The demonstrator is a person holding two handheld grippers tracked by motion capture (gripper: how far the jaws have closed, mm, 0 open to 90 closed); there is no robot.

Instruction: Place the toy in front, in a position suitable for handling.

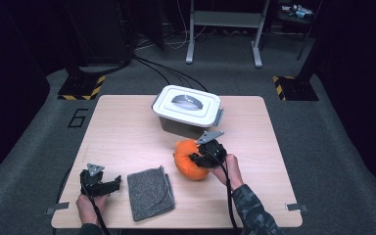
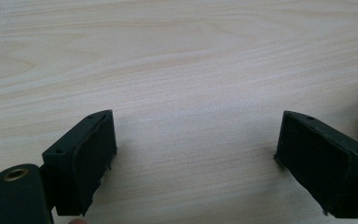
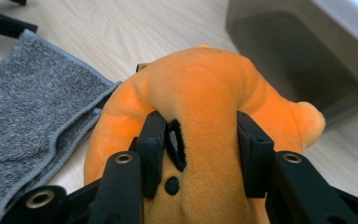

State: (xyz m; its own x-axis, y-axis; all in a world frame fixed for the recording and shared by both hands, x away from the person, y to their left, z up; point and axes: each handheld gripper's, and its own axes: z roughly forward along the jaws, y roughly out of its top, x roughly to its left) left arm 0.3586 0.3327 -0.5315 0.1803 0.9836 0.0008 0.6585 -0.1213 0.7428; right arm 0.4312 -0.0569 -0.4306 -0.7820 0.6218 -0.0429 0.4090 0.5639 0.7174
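An orange plush toy (image 1: 190, 160) sits on the right half of the wooden worktop (image 1: 127, 132), just in front of a grey bin with a white lid (image 1: 186, 110), and the right tongs (image 1: 199, 157) are clamped on it. In the right gripper view the two black pads (image 3: 154, 140) press into the soft orange body (image 3: 205, 102) from either side, pinching a fold of it between them, with small black stitched marks (image 3: 171, 185) showing between the jaws. The person's right hand (image 1: 227, 169) holds those tongs from the near side. To the left of the toy, apart from it, a folded grey towel (image 1: 150, 192) lies flat near the worktop's front edge; the same towel (image 3: 32, 112) shows in the right gripper view, just beside the toy. Farther left, the left tongs (image 1: 110, 184) rest low over the worktop in the person's left hand (image 1: 89, 205), pointing toward the towel; their jaws stand wide apart over bare wood (image 2: 191, 70), with nothing between them.
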